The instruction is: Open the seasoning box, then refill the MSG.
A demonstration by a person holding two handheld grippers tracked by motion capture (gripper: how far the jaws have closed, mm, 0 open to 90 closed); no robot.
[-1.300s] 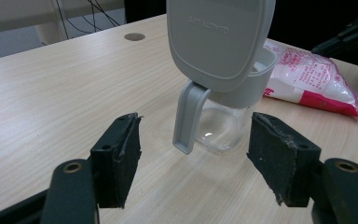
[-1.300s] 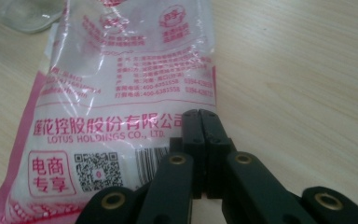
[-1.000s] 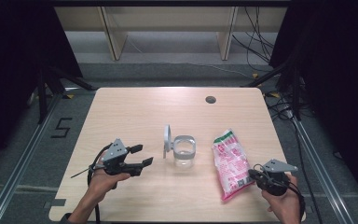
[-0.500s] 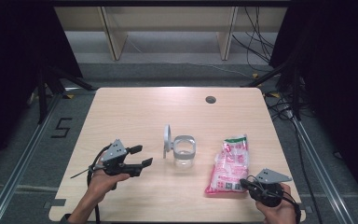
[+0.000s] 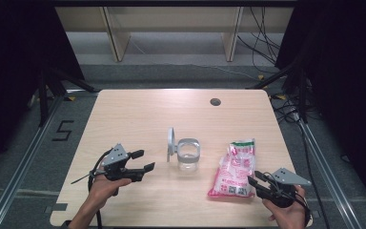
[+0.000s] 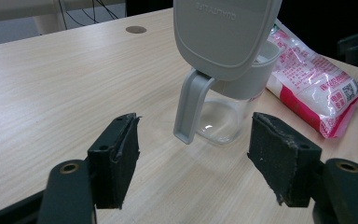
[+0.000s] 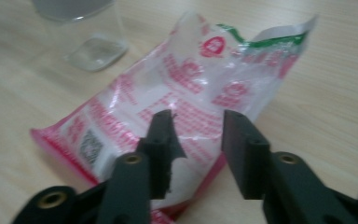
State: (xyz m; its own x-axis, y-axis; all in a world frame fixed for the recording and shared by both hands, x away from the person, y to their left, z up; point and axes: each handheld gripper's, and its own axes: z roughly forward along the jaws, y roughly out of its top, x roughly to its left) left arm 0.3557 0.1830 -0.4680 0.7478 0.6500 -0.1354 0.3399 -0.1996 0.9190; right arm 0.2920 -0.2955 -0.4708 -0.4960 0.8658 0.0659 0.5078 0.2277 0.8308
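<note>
In the high view, a pale wooden counter [image 5: 138,119] carries a clear jar [image 5: 188,155] near its middle, with a grey hinged lid [image 5: 171,142] standing open on the jar's left side. To the right of the jar lies a pink and white bag [image 5: 233,169], flat on the counter, its green-edged end pointing far and its pink end near. A small dark round hole [image 5: 215,101] sits toward the far right of the counter. The left tongs [image 5: 143,161], held in a hand [image 5: 101,190] at the near left, point right toward the jar and stand wide apart, holding nothing. The right tongs [image 5: 253,182] sit at the near right in the other hand [image 5: 286,215], their tips just beside the bag's near right corner.

In the left gripper view, the left tongs [image 6: 193,163] gape widely above bare wood. The jar [image 6: 223,119] stands just beyond them with its lid [image 6: 223,32] raised, and the bag [image 6: 314,79] lies to the right behind it.

In the right gripper view, the right tongs [image 7: 198,147] are a little apart, clamped on nothing. The bag [image 7: 186,98] lies under and beyond them; whether the pads touch it cannot be told. The blurred base of the jar [image 7: 93,51] shows at the far left.
</note>
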